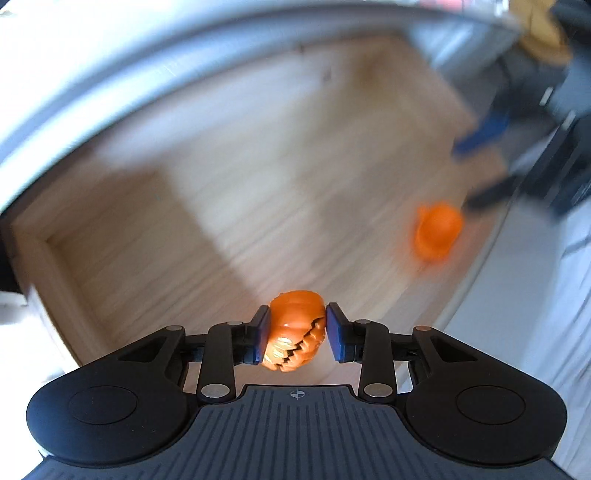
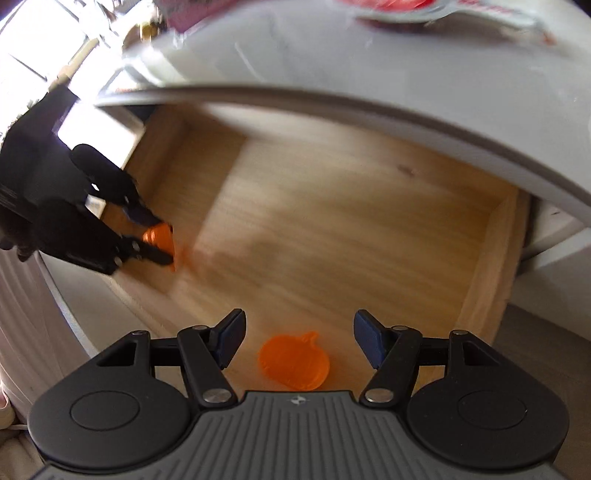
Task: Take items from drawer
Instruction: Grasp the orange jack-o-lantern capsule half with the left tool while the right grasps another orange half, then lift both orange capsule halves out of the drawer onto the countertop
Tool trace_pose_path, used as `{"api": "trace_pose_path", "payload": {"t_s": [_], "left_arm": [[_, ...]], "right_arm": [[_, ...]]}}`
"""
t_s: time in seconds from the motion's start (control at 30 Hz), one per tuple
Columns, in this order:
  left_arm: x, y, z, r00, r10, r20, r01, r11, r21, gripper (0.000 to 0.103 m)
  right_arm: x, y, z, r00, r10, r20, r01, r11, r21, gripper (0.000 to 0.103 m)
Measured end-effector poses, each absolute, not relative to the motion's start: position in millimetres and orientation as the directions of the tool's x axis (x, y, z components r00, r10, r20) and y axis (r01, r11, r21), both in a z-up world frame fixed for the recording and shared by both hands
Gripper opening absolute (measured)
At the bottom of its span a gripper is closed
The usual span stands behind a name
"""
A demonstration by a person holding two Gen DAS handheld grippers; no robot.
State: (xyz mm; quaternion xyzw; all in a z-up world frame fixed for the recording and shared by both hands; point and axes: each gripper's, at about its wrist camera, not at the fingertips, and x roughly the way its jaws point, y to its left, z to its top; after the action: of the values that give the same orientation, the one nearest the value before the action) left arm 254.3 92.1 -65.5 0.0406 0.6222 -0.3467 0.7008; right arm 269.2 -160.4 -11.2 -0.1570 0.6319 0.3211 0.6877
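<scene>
In the left wrist view my left gripper is shut on an orange jack-o'-lantern pumpkin toy, held above the open wooden drawer. A second orange pumpkin lies blurred on the drawer floor at the right, next to a dark gripper with a blue pad. In the right wrist view my right gripper stands open over that flat orange pumpkin, which lies on the drawer floor between its fingers. The left gripper shows at the far left, holding its orange toy.
The drawer has light wooden side walls and sits under a grey cabinet top. A red and white object lies on that top. White ribbed fabric is at the lower left.
</scene>
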Motion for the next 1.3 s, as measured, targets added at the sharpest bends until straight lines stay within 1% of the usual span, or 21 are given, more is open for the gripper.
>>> {"api": "trace_pose_path", "payload": {"t_s": [0.1,0.17,0.27,0.4,0.53,0.57,0.63,0.67,0.7,0.83,0.9,0.97,1.0,1.07,1.1,1.17,1.27,1.3], "left_arm": [[258.7,105.5,-58.3,0.055,-0.486,-0.872,0.498,0.771,-0.398,0.036],[261.8,113.6,-49.9,0.119,-0.487,-0.865,0.495,0.784,-0.374,0.036],[262.1,121.9,-44.5,0.169,-0.458,-0.873,0.490,0.807,-0.329,0.036],[254.3,130.9,-41.5,0.200,-0.468,-0.861,0.481,0.812,-0.330,0.036],[250.6,135.8,-30.4,0.225,-0.457,-0.861,0.482,0.820,-0.309,0.036],[255.1,135.5,-27.0,0.227,-0.456,-0.861,0.488,0.818,-0.304,0.036],[232.6,127.9,-38.4,0.231,-0.445,-0.865,0.498,0.818,-0.288,0.036],[226.2,127.8,-34.2,0.233,-0.438,-0.868,0.505,0.817,-0.277,0.036],[223.2,125.5,-33.6,0.235,-0.432,-0.871,0.513,0.816,-0.266,0.036],[218.3,125.5,-40.4,0.248,-0.414,-0.876,0.525,0.817,-0.238,0.036],[211.1,128.6,-33.2,0.312,-0.389,-0.867,0.518,0.835,-0.187,0.036],[198.8,126.3,-19.5,0.400,-0.364,-0.841,0.509,0.851,-0.126,0.036],[193.3,126.5,-11.6,0.418,-0.384,-0.823,0.495,0.856,-0.148,0.036],[184.2,129.7,10.0,0.444,-0.462,-0.768,0.465,0.851,-0.244,0.036],[179.8,131.6,28.2,0.483,-0.489,-0.727,0.454,0.849,-0.269,0.036],[174.6,132.7,68.2,0.591,-0.488,-0.642,0.438,0.863,-0.252,0.036],[177.1,134.9,130.8,0.753,-0.448,-0.483,0.390,0.894,-0.221,0.036],[181.8,133.1,141.7,0.777,-0.435,-0.456,0.373,0.901,-0.224,0.036]], "right_arm": [[272.4,-136.5,-34.0,-0.105,0.141,-0.984,-0.615,0.769,0.176,0.066],[273.8,-124.1,-51.3,-0.158,0.064,-0.985,-0.586,0.797,0.145,0.066],[274.3,-110.4,-67.7,-0.175,-0.031,-0.984,-0.573,0.816,0.077,0.066],[275.9,-101.6,-85.0,-0.179,-0.131,-0.975,-0.574,0.819,-0.005,0.066],[275.7,-102.9,-104.9,-0.243,-0.198,-0.950,-0.553,0.833,-0.032,0.066],[276.1,-103.4,-107.0,-0.254,-0.205,-0.945,-0.549,0.835,-0.034,0.065],[277.1,-105.5,-106.1,-0.248,-0.202,-0.948,-0.538,0.842,-0.039,0.063],[275.7,-106.6,-105.8,-0.251,-0.198,-0.948,-0.539,0.842,-0.033,0.061],[273.4,-107.6,-105.3,-0.251,-0.194,-0.948,-0.546,0.837,-0.027,0.061],[269.5,-113.9,-91.3,-0.200,-0.124,-0.972,-0.524,0.852,0.000,0.060],[265.5,-117.0,-76.9,-0.142,-0.078,-0.987,-0.517,0.856,0.007,0.060],[259.5,-123.2,-52.1,-0.074,0.016,-0.997,-0.495,0.867,0.051,0.060],[255.1,-127.3,-35.7,-0.027,0.073,-0.997,-0.486,0.870,0.076,0.060],[242.0,-132.1,4.8,0.106,0.166,-0.980,-0.503,0.860,0.091,0.060],[238.4,-134.4,27.1,0.169,0.213,-0.962,-0.520,0.849,0.097,0.060],[229.9,-143.9,80.7,0.306,0.337,-0.890,-0.547,0.828,0.125,0.060],[223.7,-161.4,153.2,0.501,0.471,-0.726,-0.554,0.819,0.149,0.060],[224.0,-166.9,172.6,0.552,0.501,-0.667,-0.552,0.819,0.159,0.060]]}}
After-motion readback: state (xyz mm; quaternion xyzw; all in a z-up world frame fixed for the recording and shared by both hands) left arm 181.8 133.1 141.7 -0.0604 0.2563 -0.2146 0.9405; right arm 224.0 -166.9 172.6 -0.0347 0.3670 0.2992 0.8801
